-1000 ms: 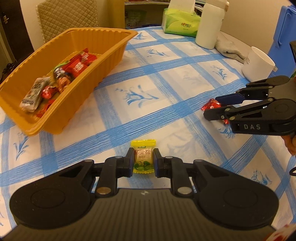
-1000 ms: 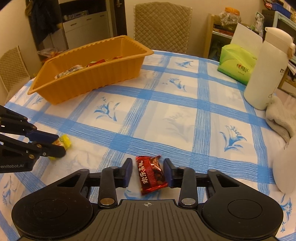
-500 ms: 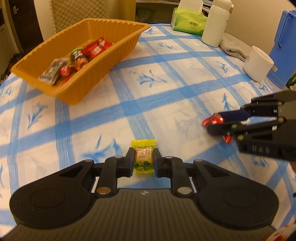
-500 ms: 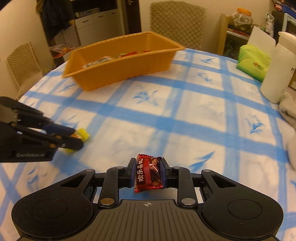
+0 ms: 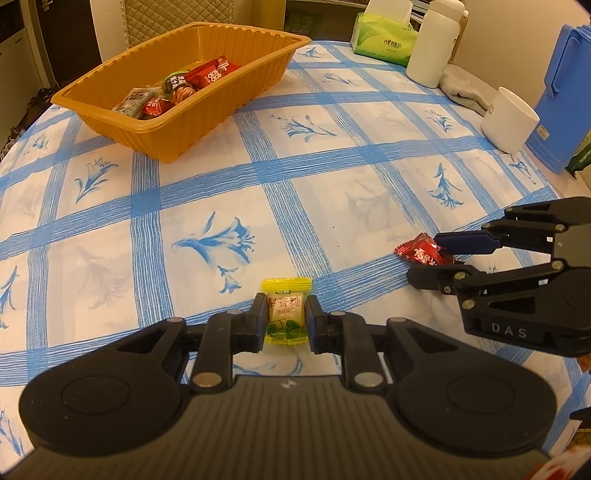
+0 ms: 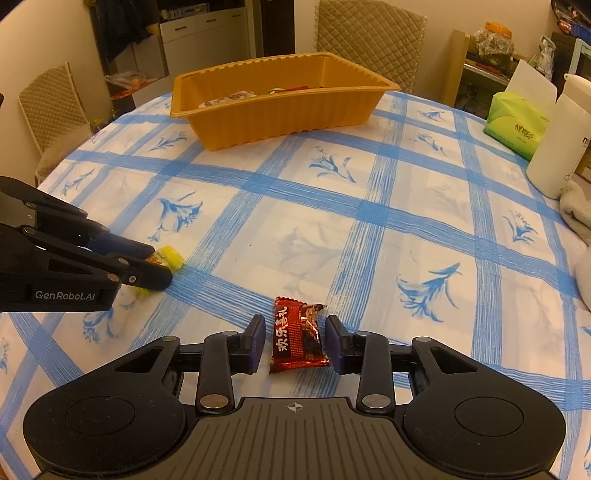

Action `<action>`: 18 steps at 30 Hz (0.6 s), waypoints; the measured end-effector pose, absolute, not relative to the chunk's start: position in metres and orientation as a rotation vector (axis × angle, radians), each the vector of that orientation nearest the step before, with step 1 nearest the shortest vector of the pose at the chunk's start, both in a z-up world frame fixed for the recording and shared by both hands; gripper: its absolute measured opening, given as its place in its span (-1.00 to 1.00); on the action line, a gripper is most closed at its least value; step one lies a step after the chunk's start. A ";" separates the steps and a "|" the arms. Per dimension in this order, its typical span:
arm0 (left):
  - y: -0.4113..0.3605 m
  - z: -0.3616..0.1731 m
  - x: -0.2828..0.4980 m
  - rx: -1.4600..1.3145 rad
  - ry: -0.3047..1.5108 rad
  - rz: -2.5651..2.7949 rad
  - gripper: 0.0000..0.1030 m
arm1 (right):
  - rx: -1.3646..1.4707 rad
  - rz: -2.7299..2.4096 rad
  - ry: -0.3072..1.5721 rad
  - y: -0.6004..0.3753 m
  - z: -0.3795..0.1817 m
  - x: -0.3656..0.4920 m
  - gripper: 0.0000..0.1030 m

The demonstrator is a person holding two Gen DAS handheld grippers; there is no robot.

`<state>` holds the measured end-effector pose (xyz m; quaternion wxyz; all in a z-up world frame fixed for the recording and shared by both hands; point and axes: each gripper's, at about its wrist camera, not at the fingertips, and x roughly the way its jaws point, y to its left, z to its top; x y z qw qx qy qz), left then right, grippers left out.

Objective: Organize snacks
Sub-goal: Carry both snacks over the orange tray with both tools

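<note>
My left gripper (image 5: 286,319) is shut on a yellow candy (image 5: 285,310) just above the tablecloth; it also shows in the right wrist view (image 6: 162,264) with the yellow candy (image 6: 170,257). My right gripper (image 6: 295,341) is open with gaps on both sides of a red snack packet (image 6: 296,339) that lies on the cloth; the packet (image 5: 421,251) and right gripper (image 5: 439,258) also show in the left wrist view. An orange tray (image 5: 221,107) (image 6: 288,114) holding several snacks stands at the far side.
A blue-checked tablecloth (image 5: 332,177) covers the round table. A green tissue pack (image 5: 384,44), white bottle (image 5: 432,44), grey cloth (image 5: 461,96), white mug (image 5: 509,122) and blue box (image 5: 565,96) stand at the far right. Chairs (image 6: 369,33) surround the table.
My right gripper was shut on the red packet half a second ago and is now open, the packet lying on the cloth. My left gripper still holds the yellow candy.
</note>
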<state>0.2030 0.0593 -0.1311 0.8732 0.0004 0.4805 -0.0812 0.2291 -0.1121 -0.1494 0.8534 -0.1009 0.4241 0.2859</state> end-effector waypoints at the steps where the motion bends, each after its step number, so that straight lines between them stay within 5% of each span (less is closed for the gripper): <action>1: 0.059 -0.131 0.203 0.002 1.004 -0.172 -0.64 | -0.215 0.601 0.890 -0.112 -0.150 0.229 -0.30; 7: 0.061 -0.131 0.205 -0.001 1.010 -0.185 -0.65 | -0.215 0.591 0.894 -0.112 -0.149 0.229 -0.48; 18: 0.065 -0.098 0.214 -0.012 0.948 -0.218 -0.66 | -0.117 0.616 0.885 -0.109 -0.118 0.247 -0.51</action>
